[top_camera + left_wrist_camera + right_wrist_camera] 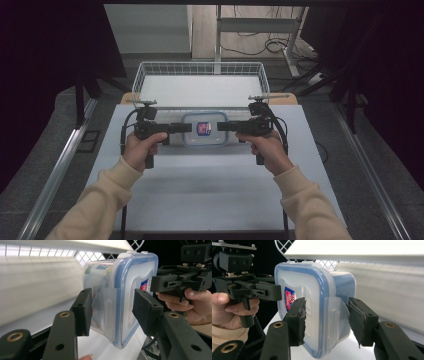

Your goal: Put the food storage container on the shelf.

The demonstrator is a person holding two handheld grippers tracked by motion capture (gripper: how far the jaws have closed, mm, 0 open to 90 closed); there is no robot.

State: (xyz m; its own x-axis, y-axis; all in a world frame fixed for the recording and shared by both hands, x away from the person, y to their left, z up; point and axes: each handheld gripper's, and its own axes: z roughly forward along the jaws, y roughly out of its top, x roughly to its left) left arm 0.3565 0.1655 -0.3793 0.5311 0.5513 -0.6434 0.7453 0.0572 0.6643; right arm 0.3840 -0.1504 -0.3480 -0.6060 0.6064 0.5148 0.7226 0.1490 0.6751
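Observation:
A clear plastic container (pixel 205 139) with a blue-rimmed lid and a red and blue logo lies on the white table (pixel 200 185). My left gripper (pixel 188 128) reaches it from the left and my right gripper (pixel 221 126) from the right. In the left gripper view the container (pixel 130 287) stands close, and my left gripper (pixel 113 312) is open with its jaws either side of the clear side latch flap (pixel 106 306). The right gripper view shows my right gripper (pixel 328 320) open astride the opposite latch flap (pixel 335 315) of the container (pixel 312 287).
A white wire basket (pixel 200 65) with a pale floor stands just behind the container at the table's far edge. Bare table lies toward the person. Cables and a desk frame (pixel 260 25) are on the floor beyond.

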